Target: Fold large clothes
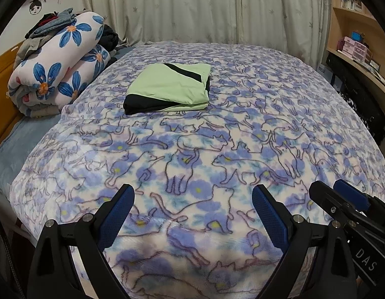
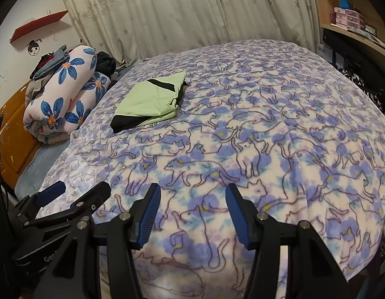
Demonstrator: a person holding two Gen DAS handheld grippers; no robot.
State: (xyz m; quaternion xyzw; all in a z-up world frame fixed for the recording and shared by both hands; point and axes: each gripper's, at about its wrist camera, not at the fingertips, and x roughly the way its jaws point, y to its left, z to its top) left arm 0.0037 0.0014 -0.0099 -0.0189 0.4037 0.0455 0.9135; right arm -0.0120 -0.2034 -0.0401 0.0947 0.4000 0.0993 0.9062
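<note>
A light green garment with black panels (image 1: 167,87) lies folded into a neat rectangle on the cat-print blanket (image 1: 217,149) that covers the bed; the right wrist view shows the same garment (image 2: 152,101) toward the left. My left gripper (image 1: 193,194) hangs over the bed's near edge, open and holding nothing, well short of the garment. My right gripper (image 2: 192,194) is beside it, also open with only blanket between its blue pads. Each gripper shows in the other's view: the right gripper (image 1: 342,194) at lower right, the left gripper (image 2: 80,191) at lower left.
A rolled flower-print duvet (image 1: 60,67) with loose clothes piled on top sits at the bed's left, against a wooden headboard (image 1: 3,74). Curtains (image 1: 204,7) hang behind the bed. Wooden shelves with boxes (image 1: 354,44) and dark items stand at the right.
</note>
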